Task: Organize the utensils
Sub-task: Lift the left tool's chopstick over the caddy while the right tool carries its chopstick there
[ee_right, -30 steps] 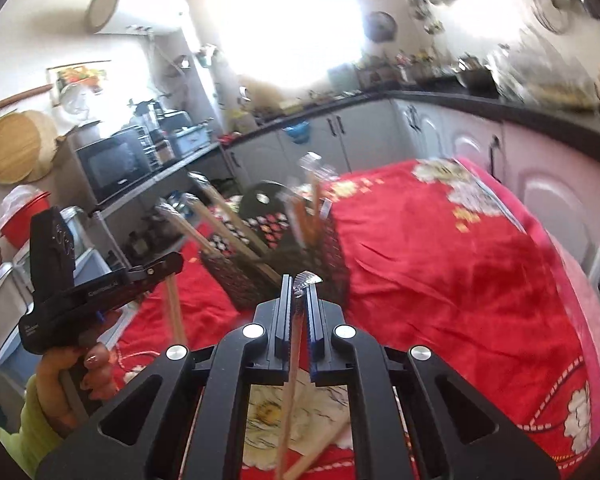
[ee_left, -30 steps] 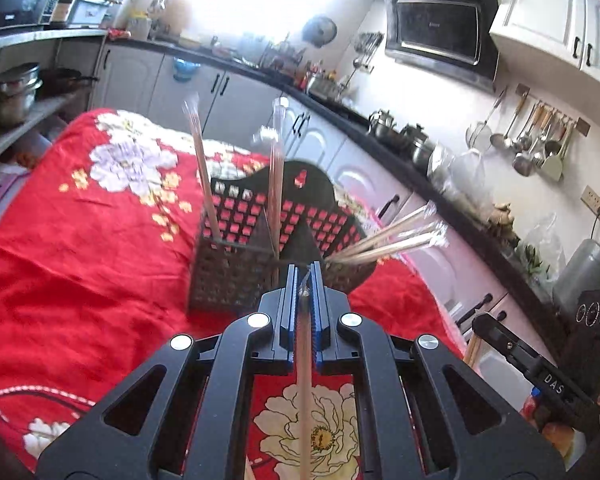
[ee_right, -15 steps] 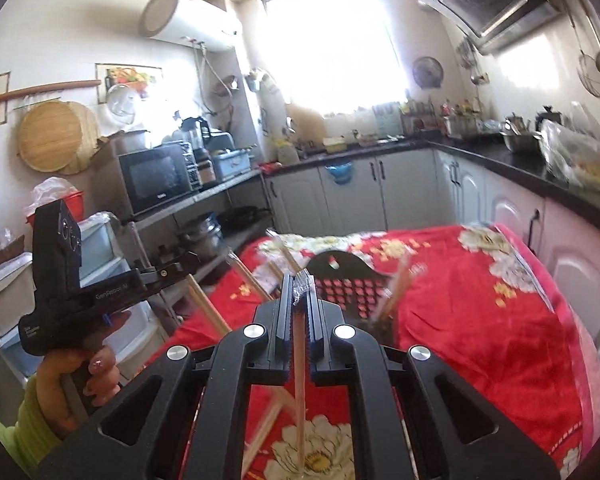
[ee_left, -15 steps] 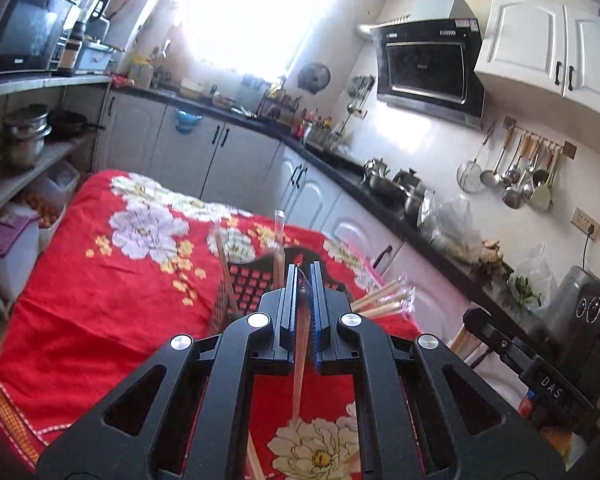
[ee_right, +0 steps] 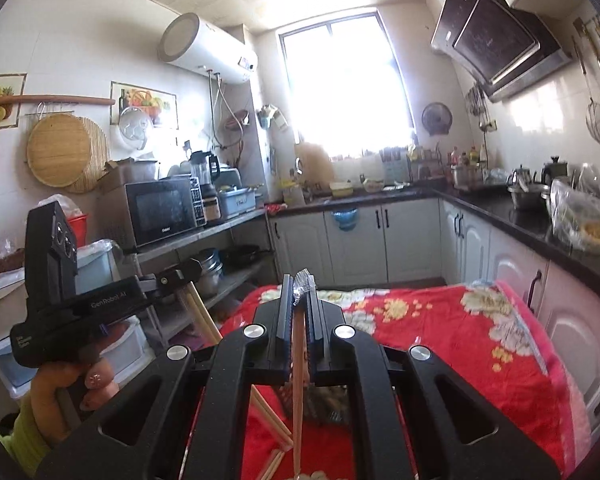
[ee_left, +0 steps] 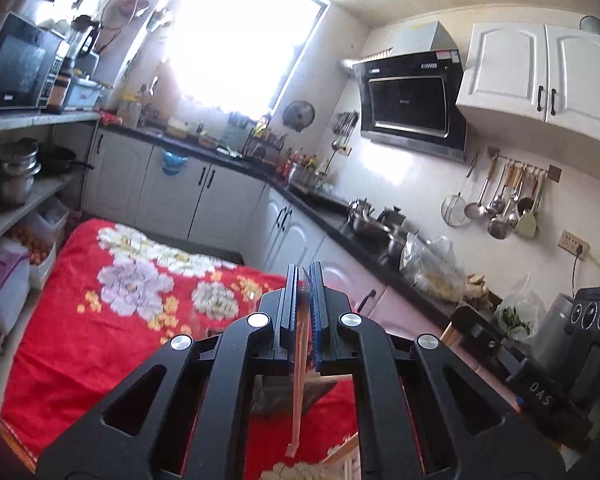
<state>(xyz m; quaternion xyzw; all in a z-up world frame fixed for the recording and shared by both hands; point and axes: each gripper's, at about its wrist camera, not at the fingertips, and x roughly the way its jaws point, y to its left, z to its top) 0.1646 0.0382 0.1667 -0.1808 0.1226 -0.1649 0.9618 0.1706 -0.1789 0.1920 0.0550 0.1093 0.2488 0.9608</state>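
two wrapped chopstick pairs hang above the black basket (ee_right: 320, 400), one pinched in the left tongs (ee_left: 305, 280), the other pinched in the right tongs (ee_right: 299, 284). the basket stands on the red floral tabletop (ee_right: 440, 332), mostly hidden below the tongs. more chopsticks (ee_right: 274, 462) lie loose beside the basket, so i judge the sorting partly done.
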